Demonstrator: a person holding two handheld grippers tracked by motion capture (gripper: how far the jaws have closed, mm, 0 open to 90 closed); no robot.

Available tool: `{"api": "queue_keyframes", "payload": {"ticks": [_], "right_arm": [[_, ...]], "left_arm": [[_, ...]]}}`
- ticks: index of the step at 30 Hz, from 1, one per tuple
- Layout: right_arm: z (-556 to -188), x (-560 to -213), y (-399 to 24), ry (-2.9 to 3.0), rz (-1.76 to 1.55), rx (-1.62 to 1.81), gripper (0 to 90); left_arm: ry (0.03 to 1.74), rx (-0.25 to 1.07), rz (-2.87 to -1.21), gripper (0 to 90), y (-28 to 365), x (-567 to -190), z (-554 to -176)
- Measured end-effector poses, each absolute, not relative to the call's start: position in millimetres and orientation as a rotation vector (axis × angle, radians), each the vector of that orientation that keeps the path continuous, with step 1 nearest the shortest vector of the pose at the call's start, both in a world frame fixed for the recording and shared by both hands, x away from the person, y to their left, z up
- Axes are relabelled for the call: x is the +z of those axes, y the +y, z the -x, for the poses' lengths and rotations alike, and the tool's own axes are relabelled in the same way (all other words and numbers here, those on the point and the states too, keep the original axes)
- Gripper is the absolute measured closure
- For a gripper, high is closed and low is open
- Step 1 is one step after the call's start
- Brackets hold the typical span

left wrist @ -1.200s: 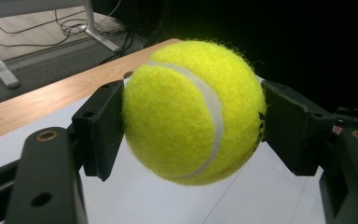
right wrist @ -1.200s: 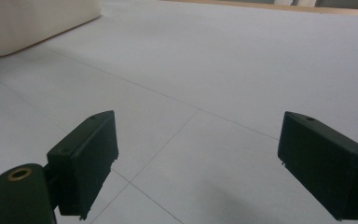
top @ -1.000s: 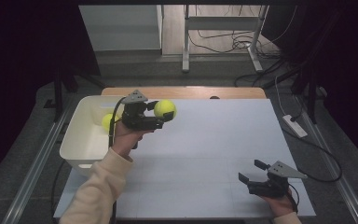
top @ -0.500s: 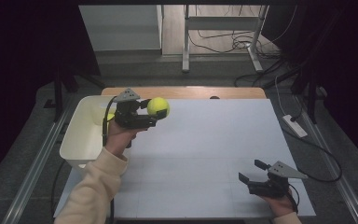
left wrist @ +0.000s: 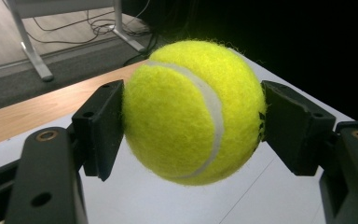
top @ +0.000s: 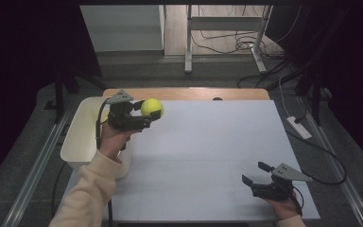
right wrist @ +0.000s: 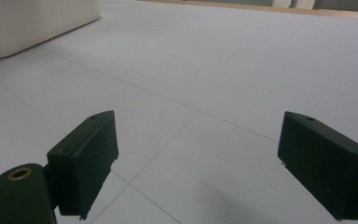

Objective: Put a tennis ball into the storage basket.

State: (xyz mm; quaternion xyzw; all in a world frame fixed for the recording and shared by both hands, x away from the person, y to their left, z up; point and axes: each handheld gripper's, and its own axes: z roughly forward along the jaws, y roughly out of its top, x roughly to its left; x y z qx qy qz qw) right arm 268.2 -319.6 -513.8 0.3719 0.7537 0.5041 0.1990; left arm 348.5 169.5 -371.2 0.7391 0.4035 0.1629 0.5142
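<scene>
Yellow tennis ball [left wrist: 193,112] clamped between the two black jaws of the left claw [top: 147,112], one pad pressed to each side, white seam curving across the front. Held in the air above the white bench [top: 227,156], clear of its surface, just past the rim of the white bin [top: 78,137] that sits behind and below the left hand [top: 111,142]. Wooden bench edge [top: 189,93] just beyond the ball. Well apart, at the near corner, right claw [top: 255,173] low over the bench, jaws spread wide with nothing between them, pointed toward the bin.
</scene>
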Motion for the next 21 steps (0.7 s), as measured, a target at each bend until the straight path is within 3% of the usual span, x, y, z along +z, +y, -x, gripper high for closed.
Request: {"api": "queue_keyframes", "payload": {"ticks": [21], "right_arm": [[-268.5, -514.0, -320.5, 2.110, -1.044, 1.408, 12.3]], "left_arm": [[1.062, 0.434, -1.735, 27.2, 206.9, -373.2, -342.6]]}}
